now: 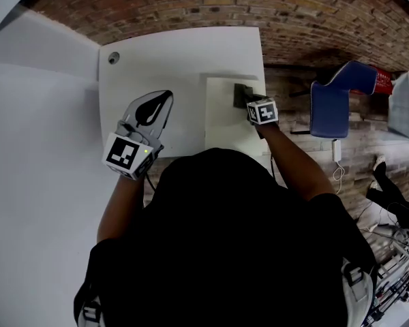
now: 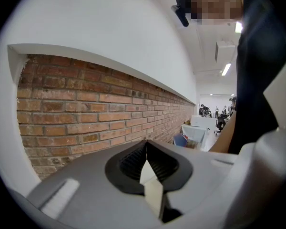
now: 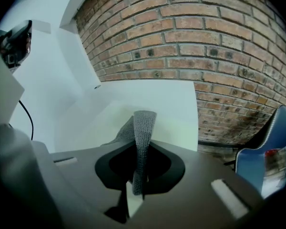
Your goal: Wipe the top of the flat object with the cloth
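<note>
while the flat object [image 1: 225, 125] lies on the table's [image 1: 163, 67] right side, your right gripper [image 1: 245, 101] clamps the grey cloth [image 3: 144, 128] at its far corner. wiping looks barely started, with most of the top left. your left gripper [image 1: 152, 111] is closed and empty.

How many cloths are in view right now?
1. A grey cloth, pinched in the right gripper over the pale flat object on the white table. The person's body hides the table's near edge, so another may be hidden.
</note>
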A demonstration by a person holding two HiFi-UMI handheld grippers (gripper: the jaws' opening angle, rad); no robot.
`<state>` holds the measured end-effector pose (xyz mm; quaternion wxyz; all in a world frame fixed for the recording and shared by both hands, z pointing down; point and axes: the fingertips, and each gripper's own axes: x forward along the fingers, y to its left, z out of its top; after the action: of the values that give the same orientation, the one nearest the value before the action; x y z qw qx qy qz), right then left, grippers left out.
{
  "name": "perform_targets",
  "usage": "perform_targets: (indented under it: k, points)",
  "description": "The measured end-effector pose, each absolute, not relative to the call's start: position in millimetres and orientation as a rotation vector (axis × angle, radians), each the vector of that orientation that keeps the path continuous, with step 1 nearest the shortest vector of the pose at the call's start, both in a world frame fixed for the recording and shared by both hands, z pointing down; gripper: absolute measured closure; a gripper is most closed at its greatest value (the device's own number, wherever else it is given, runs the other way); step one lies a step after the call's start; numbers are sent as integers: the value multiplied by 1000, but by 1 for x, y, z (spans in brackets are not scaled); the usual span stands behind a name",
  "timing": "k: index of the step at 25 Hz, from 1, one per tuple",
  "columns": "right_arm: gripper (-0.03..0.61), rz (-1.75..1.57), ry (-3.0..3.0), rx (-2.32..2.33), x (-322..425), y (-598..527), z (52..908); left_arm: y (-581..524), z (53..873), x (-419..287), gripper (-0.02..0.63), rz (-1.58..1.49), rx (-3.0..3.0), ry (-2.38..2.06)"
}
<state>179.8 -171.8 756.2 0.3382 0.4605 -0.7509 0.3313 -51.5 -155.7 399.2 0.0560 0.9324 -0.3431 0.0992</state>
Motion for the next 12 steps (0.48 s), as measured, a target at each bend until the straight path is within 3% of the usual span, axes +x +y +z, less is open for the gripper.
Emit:
perform_targets:
  k: [12]
  points:
    - [566, 859, -1891, 1261, 235, -166, 760, -154, 399, -34, 611, 311, 2838, -1028]
